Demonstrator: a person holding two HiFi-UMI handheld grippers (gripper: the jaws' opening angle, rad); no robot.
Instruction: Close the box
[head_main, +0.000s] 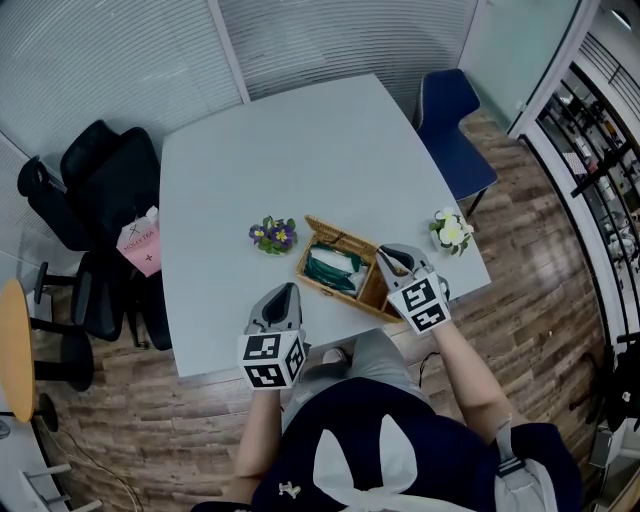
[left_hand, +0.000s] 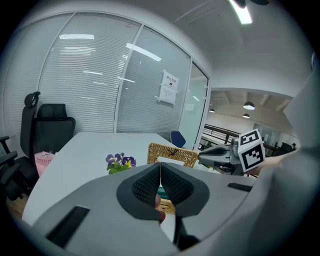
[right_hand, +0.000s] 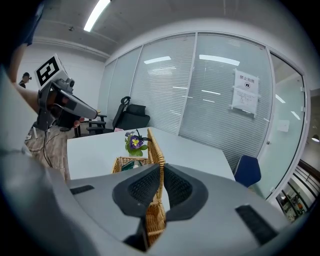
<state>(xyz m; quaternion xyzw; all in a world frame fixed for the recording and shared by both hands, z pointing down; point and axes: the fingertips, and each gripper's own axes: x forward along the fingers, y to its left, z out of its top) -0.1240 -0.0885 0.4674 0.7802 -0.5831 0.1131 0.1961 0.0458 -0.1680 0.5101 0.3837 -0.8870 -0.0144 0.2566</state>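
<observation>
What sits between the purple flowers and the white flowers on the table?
The open box, its lid upright and clamped in the jaws of the right gripper. The head view shows it best.

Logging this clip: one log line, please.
box open | right hand-held gripper shut on lid | left hand-held gripper shut, off box
</observation>
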